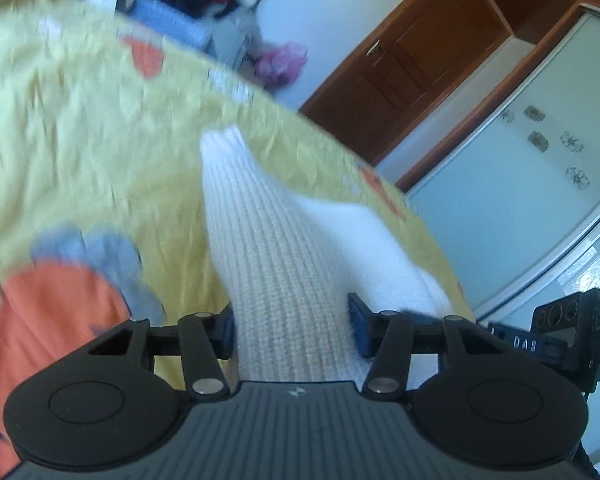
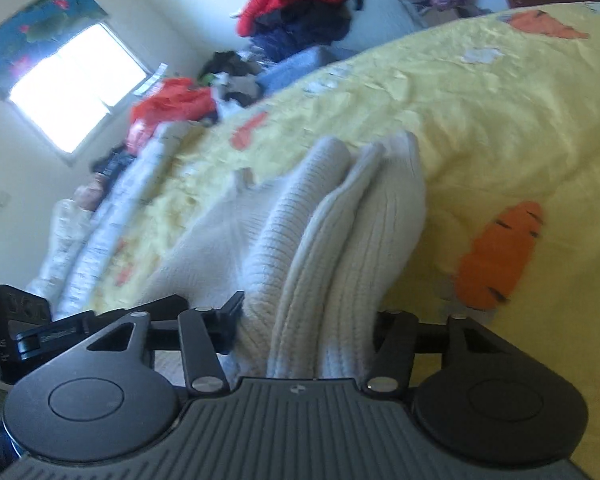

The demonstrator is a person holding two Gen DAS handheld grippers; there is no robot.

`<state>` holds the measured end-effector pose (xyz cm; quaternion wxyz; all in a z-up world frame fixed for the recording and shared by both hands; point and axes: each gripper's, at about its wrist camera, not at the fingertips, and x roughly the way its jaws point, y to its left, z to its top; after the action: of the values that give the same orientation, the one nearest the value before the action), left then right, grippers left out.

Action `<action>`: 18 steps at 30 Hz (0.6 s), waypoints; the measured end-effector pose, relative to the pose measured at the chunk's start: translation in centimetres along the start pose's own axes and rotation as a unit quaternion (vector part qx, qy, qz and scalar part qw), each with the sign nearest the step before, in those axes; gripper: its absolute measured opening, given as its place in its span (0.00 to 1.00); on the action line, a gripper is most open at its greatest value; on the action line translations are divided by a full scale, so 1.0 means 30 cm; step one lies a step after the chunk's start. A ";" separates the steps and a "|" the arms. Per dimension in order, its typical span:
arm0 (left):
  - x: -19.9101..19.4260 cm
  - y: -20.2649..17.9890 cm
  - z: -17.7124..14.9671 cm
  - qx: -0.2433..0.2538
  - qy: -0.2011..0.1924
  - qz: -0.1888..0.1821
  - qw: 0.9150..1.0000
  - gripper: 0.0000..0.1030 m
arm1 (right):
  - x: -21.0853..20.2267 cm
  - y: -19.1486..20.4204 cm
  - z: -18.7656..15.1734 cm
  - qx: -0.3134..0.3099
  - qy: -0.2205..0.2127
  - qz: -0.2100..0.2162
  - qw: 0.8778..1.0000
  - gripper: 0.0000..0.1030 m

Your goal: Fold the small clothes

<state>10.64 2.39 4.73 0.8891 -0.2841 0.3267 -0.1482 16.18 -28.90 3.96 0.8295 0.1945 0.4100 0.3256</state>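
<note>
I read "DAS" in pale letters on the black bracket [image 1: 548,340] at the right of my left wrist view; a like bracket [image 2: 24,336] at the left of my right view is too blurred to read.

- The white sweater [image 1: 276,264] I'm gripping looks like thick ribbed knit, soft and matt, bunched in folds in my right view [image 2: 332,240].
- The yellow bedsheet [image 1: 100,152] under it is thin, wrinkled cloth with flat printed orange carrots [image 2: 500,256].
- My left gripper [image 1: 294,330] is matt black plastic with small shiny metal pivot pins; its body is ridged.
- The wardrobe door [image 1: 404,56] is smooth brown wood with a slight sheen.
</note>
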 end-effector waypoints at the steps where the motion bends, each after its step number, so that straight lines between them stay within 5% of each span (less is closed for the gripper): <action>1: -0.018 0.008 0.036 0.006 -0.011 0.006 1.000 0.50 | 0.009 0.017 0.014 -0.001 0.000 0.012 1.000 0.52; 5: -0.003 0.070 0.146 0.005 -0.021 0.046 0.999 0.50 | 0.116 0.063 0.088 0.008 0.000 0.035 0.999 0.52; 9: 0.084 0.197 0.141 -0.035 0.009 0.086 0.996 0.55 | 0.296 0.060 0.141 0.028 0.026 0.007 0.999 0.52; 12: 0.091 0.275 0.117 -0.089 0.007 0.056 0.994 0.71 | 0.358 0.030 0.128 0.047 0.041 0.006 0.998 0.65; 13: 0.092 0.297 0.106 -0.108 0.011 0.047 0.993 0.76 | 0.363 0.023 0.120 0.057 0.045 0.004 0.997 0.77; 15: 0.084 0.312 0.097 -0.113 0.006 0.034 0.993 0.76 | 0.361 0.018 0.098 0.060 0.051 0.008 0.997 0.84; 16: 0.082 0.306 0.095 -0.106 0.008 0.038 0.994 0.76 | 0.356 0.022 0.084 0.055 0.047 0.010 0.997 0.80; 17: 0.079 0.288 0.097 -0.099 0.008 0.046 0.994 0.62 | 0.350 0.027 0.072 0.049 0.044 0.013 0.998 0.72; 18: 0.069 0.265 0.100 -0.091 0.005 0.049 0.995 0.60 | 0.351 0.035 0.069 0.044 0.045 0.013 0.998 0.70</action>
<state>14.78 9.01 0.79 0.8642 -0.3470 0.3564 -0.0756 22.21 -20.90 -0.03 0.7968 0.2215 0.4581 0.3259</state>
